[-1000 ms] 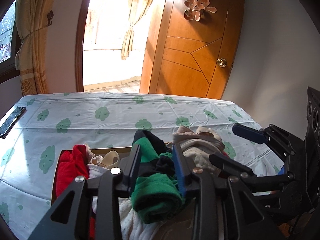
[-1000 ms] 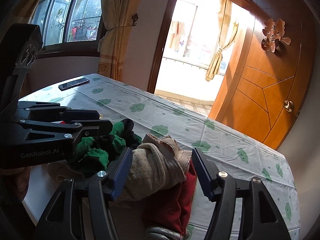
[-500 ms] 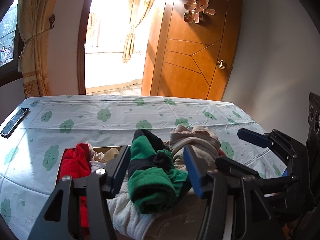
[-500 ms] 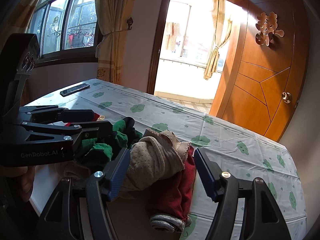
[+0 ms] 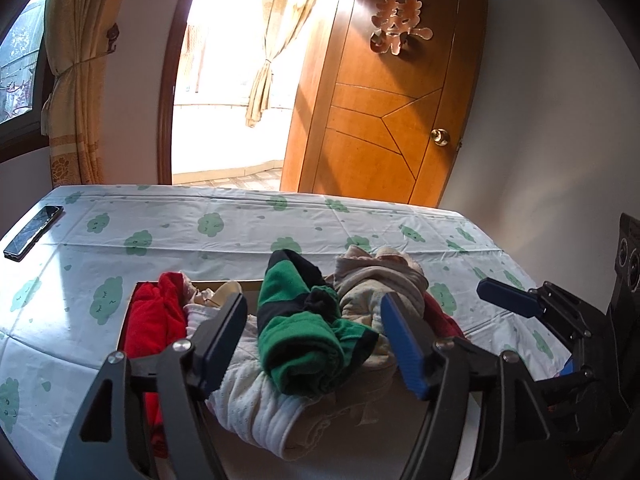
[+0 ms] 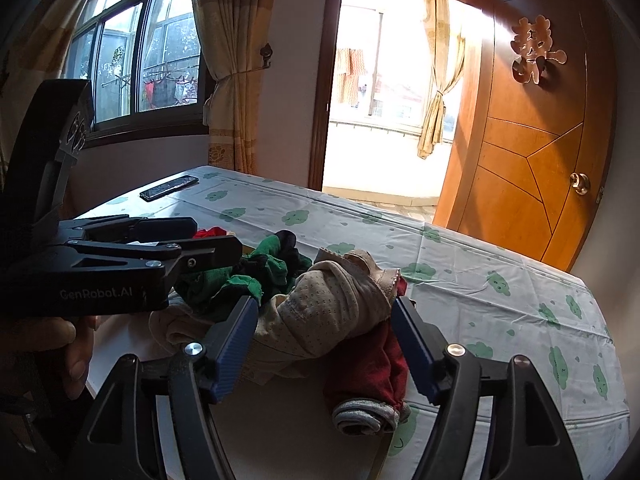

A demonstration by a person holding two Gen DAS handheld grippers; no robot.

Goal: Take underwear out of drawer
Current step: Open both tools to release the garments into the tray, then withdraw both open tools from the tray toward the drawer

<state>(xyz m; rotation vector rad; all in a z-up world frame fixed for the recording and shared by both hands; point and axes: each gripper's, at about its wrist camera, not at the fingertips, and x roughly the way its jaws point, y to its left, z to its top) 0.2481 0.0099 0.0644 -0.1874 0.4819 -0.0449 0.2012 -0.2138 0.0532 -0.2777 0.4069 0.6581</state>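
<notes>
Left gripper [image 5: 312, 344] jaws spread, straddling green underwear [image 5: 308, 336] atop drawer [image 5: 132, 312]; right gripper [image 6: 324, 344] also spread, farther.

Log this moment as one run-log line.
left gripper: open, around green-black underwear | right gripper: open, around beige underwear | drawer: open

bed [image 5: 248, 216] (cloud-print sheet) | on it: phone [image 5: 33, 232], drawer [image 5: 132, 300]
</notes>
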